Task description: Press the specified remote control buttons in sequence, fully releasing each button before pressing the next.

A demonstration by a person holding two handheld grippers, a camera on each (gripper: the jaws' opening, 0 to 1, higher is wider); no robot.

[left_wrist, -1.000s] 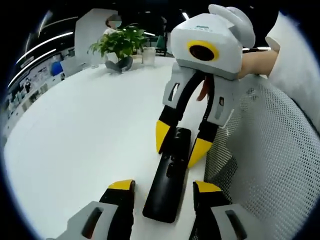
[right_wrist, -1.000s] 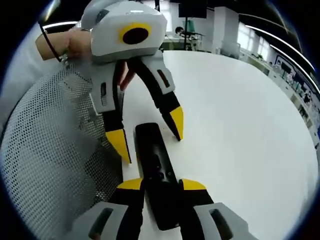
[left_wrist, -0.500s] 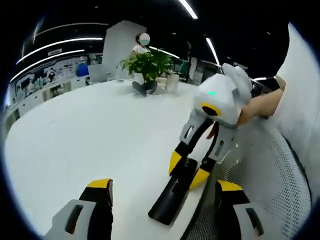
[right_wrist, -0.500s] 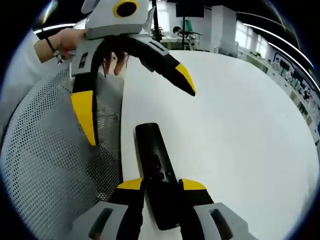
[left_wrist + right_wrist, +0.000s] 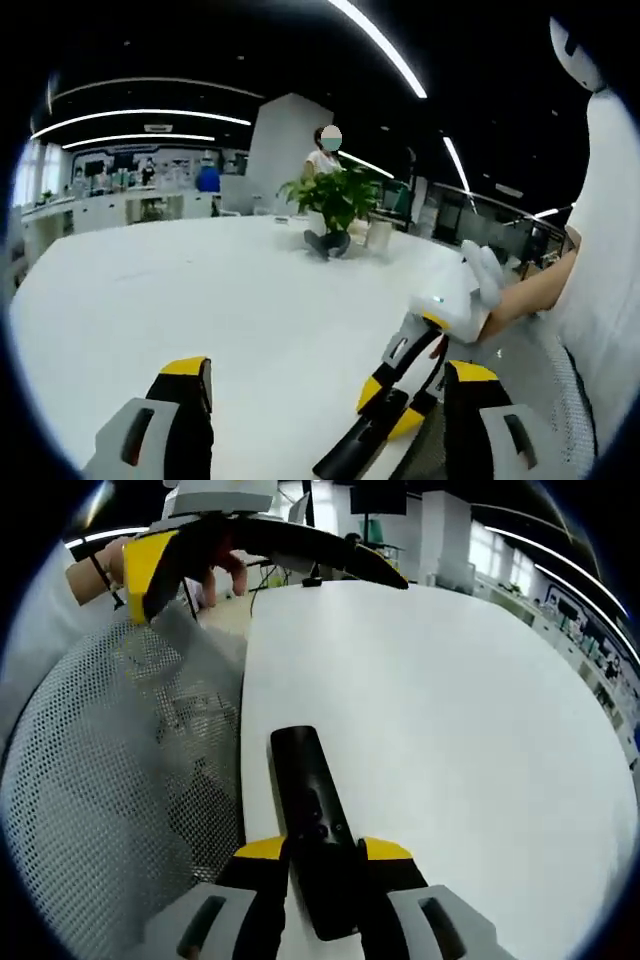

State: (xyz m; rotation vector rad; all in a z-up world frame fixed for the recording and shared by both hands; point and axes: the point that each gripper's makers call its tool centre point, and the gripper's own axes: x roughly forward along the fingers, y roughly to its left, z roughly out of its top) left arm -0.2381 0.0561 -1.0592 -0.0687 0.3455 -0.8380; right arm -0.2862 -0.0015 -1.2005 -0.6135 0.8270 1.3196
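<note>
A black remote control (image 5: 310, 815) lies lengthwise on the white table (image 5: 450, 730) near its edge. My right gripper (image 5: 323, 849) is shut on the remote's near end, with a yellow tip on each side. In the left gripper view the remote (image 5: 352, 452) shows low down, with the right gripper (image 5: 390, 408) clamped on its far end. My left gripper (image 5: 330, 400) stands wide open with nothing between its jaws, raised well above the table and back from the remote. The right gripper view shows the left gripper (image 5: 270, 585) high at the top, held by a hand (image 5: 215, 565).
A grey mesh chair back (image 5: 110, 780) stands against the table edge beside the remote. A potted plant (image 5: 335, 200) and a cup (image 5: 378, 234) sit at the table's far side, with a person (image 5: 325, 155) behind them. Bare white tabletop (image 5: 200, 290) spreads out beyond the remote.
My left gripper has risen and pulled back from the remote, its jaws spread wider. The right gripper stays shut on the remote, which has not moved.
</note>
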